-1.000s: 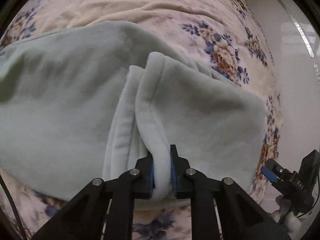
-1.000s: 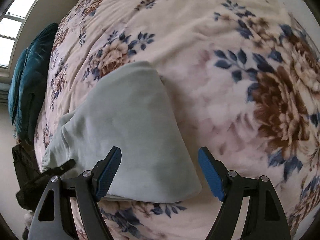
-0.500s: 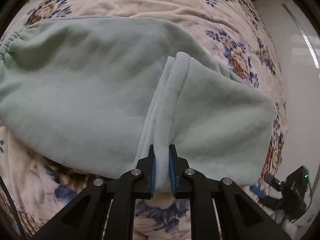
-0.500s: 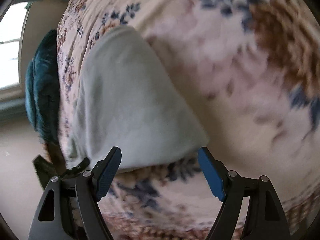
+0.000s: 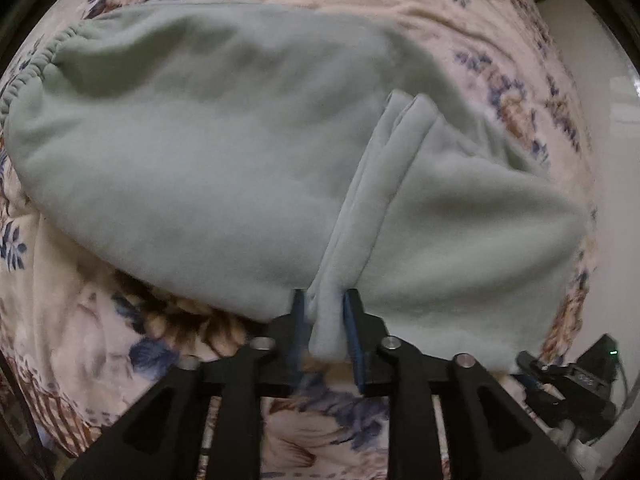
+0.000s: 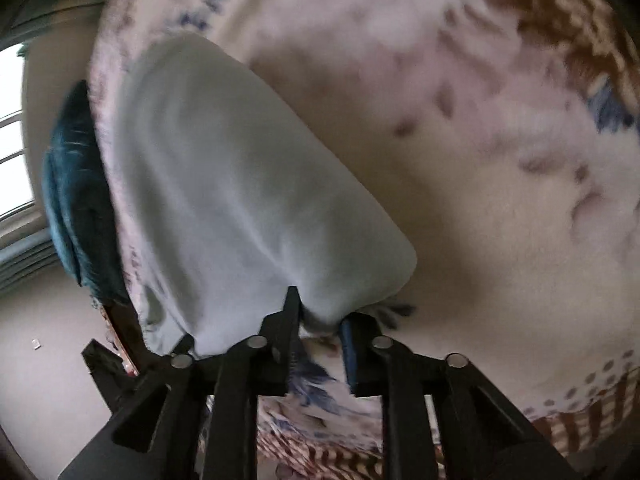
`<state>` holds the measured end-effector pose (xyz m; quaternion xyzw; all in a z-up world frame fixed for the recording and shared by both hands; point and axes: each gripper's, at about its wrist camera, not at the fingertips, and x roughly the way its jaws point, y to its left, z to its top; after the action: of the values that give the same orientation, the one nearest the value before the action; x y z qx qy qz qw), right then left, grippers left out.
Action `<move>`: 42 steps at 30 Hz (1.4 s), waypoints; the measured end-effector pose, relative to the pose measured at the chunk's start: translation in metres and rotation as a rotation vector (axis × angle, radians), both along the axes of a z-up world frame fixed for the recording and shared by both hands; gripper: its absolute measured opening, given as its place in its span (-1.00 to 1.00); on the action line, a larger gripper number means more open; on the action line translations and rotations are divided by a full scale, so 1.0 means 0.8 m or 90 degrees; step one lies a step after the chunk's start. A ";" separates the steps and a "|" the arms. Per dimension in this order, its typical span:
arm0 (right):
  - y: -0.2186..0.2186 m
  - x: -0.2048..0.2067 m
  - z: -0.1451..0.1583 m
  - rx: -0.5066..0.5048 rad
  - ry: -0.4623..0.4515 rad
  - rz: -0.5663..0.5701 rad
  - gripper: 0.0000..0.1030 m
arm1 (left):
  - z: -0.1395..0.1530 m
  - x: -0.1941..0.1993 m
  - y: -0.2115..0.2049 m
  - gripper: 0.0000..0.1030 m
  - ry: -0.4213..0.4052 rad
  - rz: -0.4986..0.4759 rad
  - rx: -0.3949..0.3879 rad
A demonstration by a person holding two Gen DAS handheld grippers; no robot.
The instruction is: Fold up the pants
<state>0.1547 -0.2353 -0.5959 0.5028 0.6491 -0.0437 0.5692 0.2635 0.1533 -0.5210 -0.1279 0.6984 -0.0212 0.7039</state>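
Fleece pants (image 5: 224, 168) in left claw (image 5: 326, 320)

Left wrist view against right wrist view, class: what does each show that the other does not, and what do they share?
Only the left wrist view shows the pants' gathered waistband and the left gripper shut on stacked layers of the pants. Only the right wrist view shows a teal cushion, a window and the right gripper closed on a folded corner. Both share the pale green pants and the floral blanket.
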 end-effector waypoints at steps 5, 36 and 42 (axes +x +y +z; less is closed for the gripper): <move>-0.010 0.020 0.046 -0.078 -0.021 0.066 0.29 | 0.061 0.020 -0.028 0.12 -0.100 -0.044 0.069; 0.050 0.175 0.088 -0.336 -0.167 0.283 0.90 | 0.032 0.096 -0.006 0.55 -0.126 -0.028 0.092; 0.115 0.161 0.095 -0.403 -0.156 0.331 0.90 | 0.032 0.036 0.098 0.95 -0.128 0.061 0.111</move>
<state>0.2832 -0.1435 -0.5201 0.1245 0.6366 -0.0356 0.7602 0.2924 0.2318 -0.4952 -0.0972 0.6165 0.0604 0.7790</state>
